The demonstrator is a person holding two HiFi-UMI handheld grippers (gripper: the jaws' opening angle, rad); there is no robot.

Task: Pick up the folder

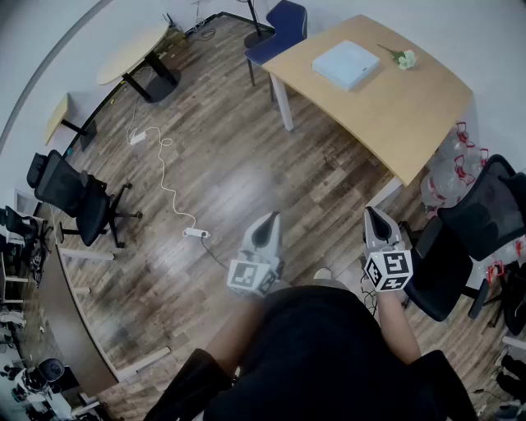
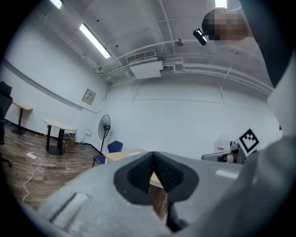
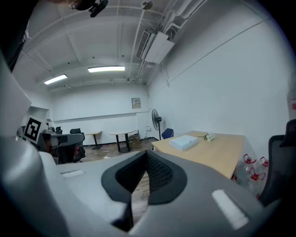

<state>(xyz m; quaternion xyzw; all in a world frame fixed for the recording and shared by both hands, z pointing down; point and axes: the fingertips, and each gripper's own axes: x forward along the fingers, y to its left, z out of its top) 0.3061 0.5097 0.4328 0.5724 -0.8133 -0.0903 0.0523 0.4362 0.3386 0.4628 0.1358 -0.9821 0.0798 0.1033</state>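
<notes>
While left tool (image 1: 269, 217), right tool (image 1: 371, 213) sit closed, empty, folder (image 1: 346, 64) on table (image 1: 399, 111) (open floor (image 1: 238, 173) between)

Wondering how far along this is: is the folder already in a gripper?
No, the folder lies on the table, apart from the left gripper and right gripper, both shut and empty.

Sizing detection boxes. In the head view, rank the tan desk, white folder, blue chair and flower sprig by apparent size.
1. tan desk: largest by far.
2. blue chair and white folder: they look about alike, so I won't rank one above the other.
3. flower sprig: smallest.
</notes>
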